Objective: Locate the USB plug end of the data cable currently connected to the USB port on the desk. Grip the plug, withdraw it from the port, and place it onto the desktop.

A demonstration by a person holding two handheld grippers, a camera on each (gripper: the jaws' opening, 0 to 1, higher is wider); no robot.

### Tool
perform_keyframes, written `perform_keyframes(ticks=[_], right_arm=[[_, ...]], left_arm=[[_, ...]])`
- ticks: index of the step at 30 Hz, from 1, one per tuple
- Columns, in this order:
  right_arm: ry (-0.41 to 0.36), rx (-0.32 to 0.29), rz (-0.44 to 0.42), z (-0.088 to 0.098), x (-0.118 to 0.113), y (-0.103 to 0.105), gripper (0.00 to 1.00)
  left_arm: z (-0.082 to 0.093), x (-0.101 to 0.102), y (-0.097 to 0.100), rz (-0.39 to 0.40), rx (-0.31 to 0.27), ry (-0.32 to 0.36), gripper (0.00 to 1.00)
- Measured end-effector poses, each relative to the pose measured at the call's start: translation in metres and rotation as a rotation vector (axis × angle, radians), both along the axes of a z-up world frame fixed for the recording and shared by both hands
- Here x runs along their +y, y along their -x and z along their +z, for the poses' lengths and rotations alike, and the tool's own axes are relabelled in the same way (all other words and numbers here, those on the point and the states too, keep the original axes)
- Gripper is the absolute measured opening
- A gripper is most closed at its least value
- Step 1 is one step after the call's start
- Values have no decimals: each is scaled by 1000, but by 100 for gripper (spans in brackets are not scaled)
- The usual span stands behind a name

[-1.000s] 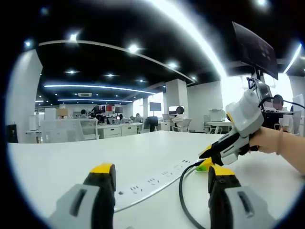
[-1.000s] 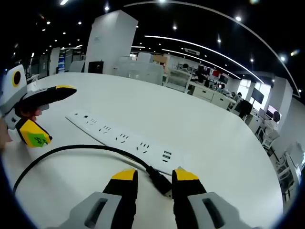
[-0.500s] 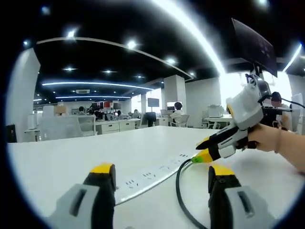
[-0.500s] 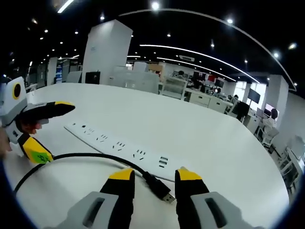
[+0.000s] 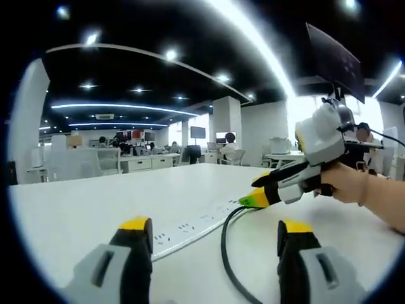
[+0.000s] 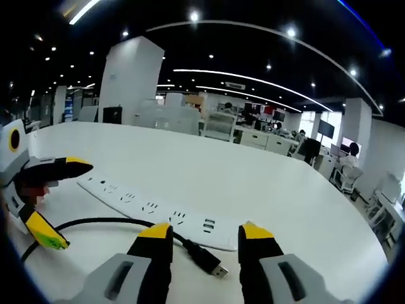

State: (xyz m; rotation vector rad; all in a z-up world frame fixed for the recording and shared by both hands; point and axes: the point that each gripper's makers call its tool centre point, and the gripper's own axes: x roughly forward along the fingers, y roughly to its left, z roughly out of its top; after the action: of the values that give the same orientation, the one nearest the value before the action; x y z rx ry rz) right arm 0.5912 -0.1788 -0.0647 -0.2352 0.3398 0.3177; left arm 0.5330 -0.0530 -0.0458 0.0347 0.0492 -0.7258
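A white power strip [image 6: 142, 204] lies on the white desk [image 6: 266, 190], with its USB ports [image 6: 207, 226] at the near end. The black data cable [image 6: 95, 221] curves across the desk. Its USB plug [image 6: 209, 263] is out of the port and lies between the fingers of my right gripper [image 6: 204, 237], which is open and does not touch it. In the left gripper view the right gripper [image 5: 256, 190] hovers over the power strip [image 5: 190, 225] where the cable [image 5: 226, 259] ends. My left gripper [image 5: 215, 239] is open, with the cable running between its fingers.
A hand [image 5: 347, 183] holds the right gripper. The left gripper [image 6: 57, 199] stands at the desk's left, beside the cable. A dark monitor [image 5: 335, 60] hangs at the back right. Office desks and chairs [image 6: 221, 126] stand far behind the desk.
The right gripper's jaws have spread wider around the plug and the gripper has drawn back a little from the strip. The left gripper has stayed open.
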Motion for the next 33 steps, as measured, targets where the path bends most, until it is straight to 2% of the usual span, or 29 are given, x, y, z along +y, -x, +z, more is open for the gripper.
perform_keyframes(ticks=[7, 11, 14, 19, 24, 33], right_arm=[[13, -18, -5, 2, 3, -3, 47], [-11, -41, -13, 7, 5, -5, 51], [-27, -57, -18, 10, 6, -7, 53], [-8, -85, -33, 16, 7, -11, 52], [-49, -124, -55, 27, 7, -14, 51], [-84, -143, -62, 33, 8, -16, 53]], left_arm=[[0, -3, 1, -16, 7, 3, 83], [1, -2, 0, -11, 11, 17, 83], [1, -1, -1, -9, 13, 17, 83], [1, -2, -2, -9, 15, 18, 83], [9, -1, -2, -14, 15, 87, 86], [11, 0, -3, -10, 29, 118, 86]])
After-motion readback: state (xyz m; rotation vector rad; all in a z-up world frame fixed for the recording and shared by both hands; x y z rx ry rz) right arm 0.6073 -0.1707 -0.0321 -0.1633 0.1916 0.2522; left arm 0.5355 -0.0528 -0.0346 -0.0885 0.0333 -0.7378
